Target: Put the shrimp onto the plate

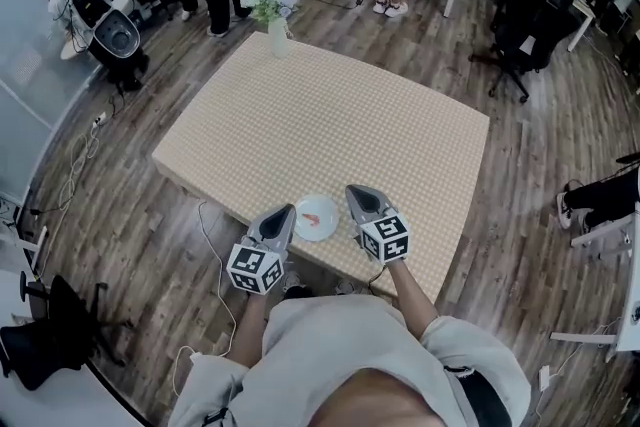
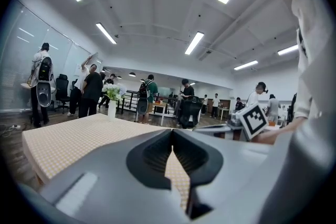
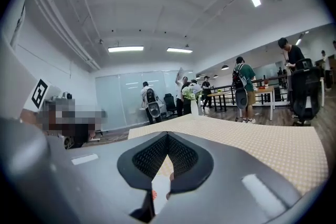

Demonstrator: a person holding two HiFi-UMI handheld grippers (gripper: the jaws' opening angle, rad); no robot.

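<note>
Orange shrimp [image 1: 311, 218] lies on the white plate [image 1: 326, 228] at lower centre of the head view, near the checked table's [image 1: 330, 105] front edge, flanked by the left gripper [image 1: 289, 210] and right gripper [image 1: 352, 190], both closed tight and empty.

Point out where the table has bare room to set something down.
Nearly the whole table is bare: the wide middle between the vase at the far edge and the plate at the near edge. Crowded only there, where the plate with the shrimp sits between the left gripper and the right gripper.
</note>
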